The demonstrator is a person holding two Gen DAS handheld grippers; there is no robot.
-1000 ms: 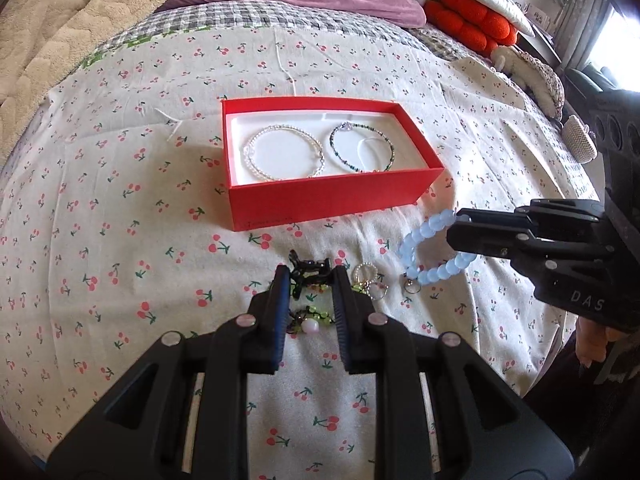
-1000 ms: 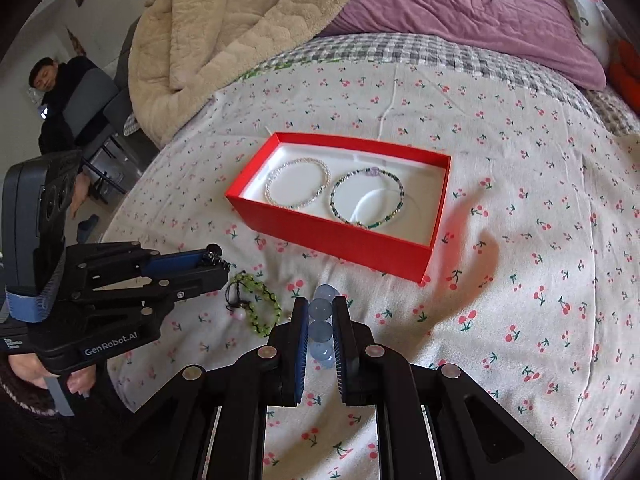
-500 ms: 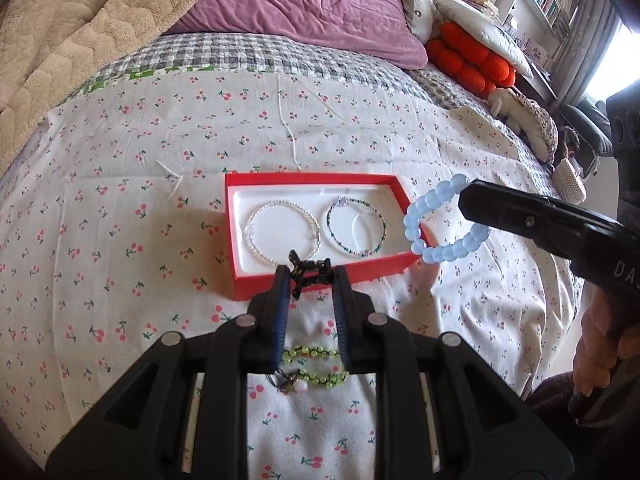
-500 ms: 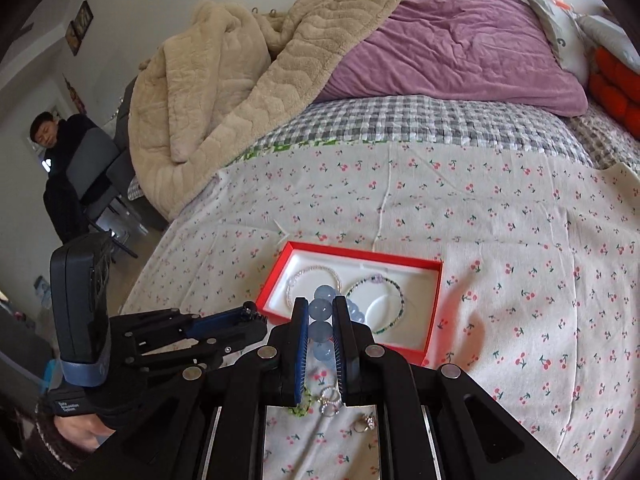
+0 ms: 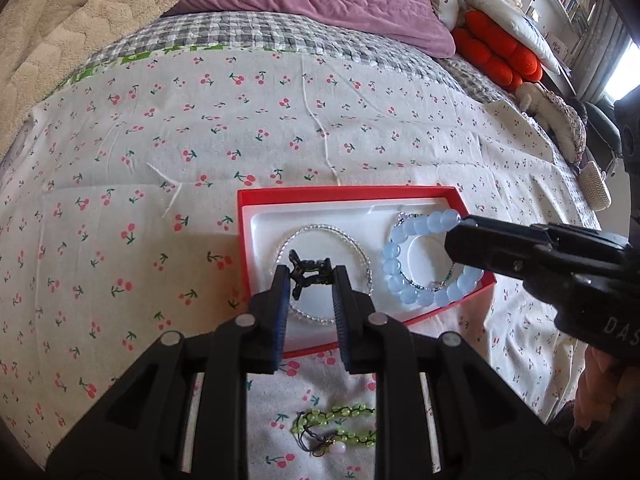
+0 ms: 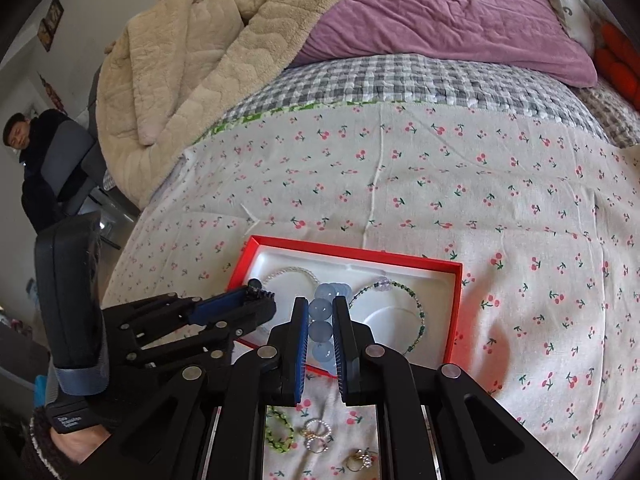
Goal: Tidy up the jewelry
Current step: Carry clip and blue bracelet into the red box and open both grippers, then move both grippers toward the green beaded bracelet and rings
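Observation:
A red box (image 5: pixel 352 194) with a white insert lies on the cherry-print bedspread; it also shows in the right wrist view (image 6: pixel 456 320). Inside lie a clear bead bracelet (image 5: pixel 352 240) and a green bead bracelet (image 6: pixel 418 312). My left gripper (image 5: pixel 309 274) is shut on a black bracelet (image 5: pixel 306 270), held above the box's left half. My right gripper (image 6: pixel 320 322) is shut on a pale blue bead bracelet (image 5: pixel 394 260), held above the box's right half.
A green bead bracelet (image 5: pixel 340 428) lies on the bedspread in front of the box, with several rings (image 6: pixel 318 434) beside it. A beige blanket (image 6: pixel 192 64) and a purple duvet (image 6: pixel 440 12) lie at the back. A person (image 6: pixel 28 160) sits left.
Both grippers have lifted their bracelets off the bedspread and moved forward over the red box.

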